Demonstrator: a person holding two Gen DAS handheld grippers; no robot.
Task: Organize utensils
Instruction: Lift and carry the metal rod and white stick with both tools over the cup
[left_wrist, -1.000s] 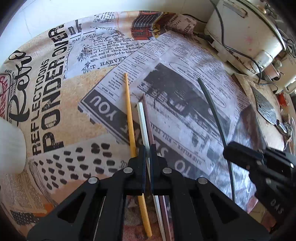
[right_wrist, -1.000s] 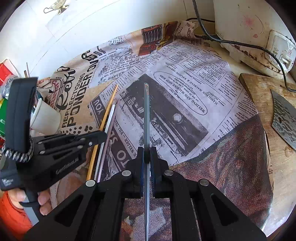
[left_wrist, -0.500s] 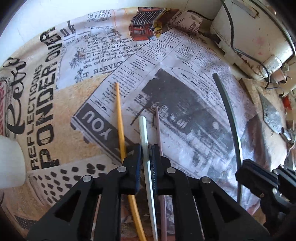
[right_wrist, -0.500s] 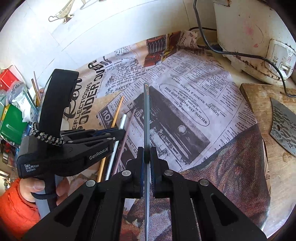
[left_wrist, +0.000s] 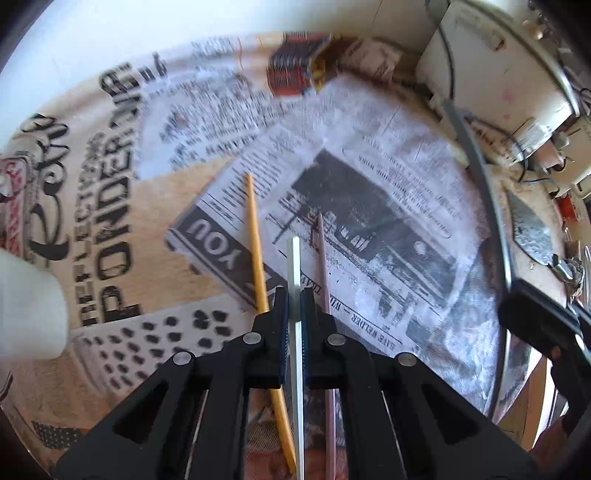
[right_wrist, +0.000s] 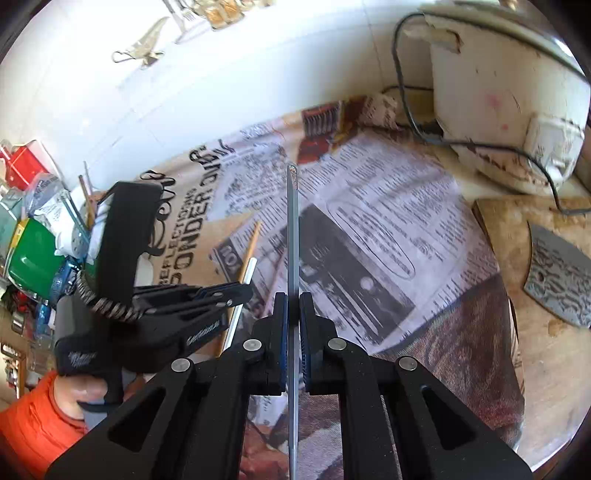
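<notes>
Clamping a white chopstick (left_wrist: 295, 266) above the newspaper-print cloth (left_wrist: 369, 177), the left gripper (left_wrist: 294, 295) hangs beside the right gripper (right_wrist: 294, 302), itself pinching a grey chopstick (right_wrist: 292, 229).

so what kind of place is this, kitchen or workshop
Most likely a home kitchen counter: a white cooker-like appliance with its cord, a cleaver blade on a wooden cutting board, and chopsticks lying on a newspaper-print cloth.

Two matte black grippers, left gripper (left_wrist: 294, 306) and right gripper (right_wrist: 294, 310), with blue-lined pads and silver round screws along angular, cut-out fingers. White lettering and a coiled cord on the left body; orange sleeve (right_wrist: 26, 417) at eight o'clock.
</notes>
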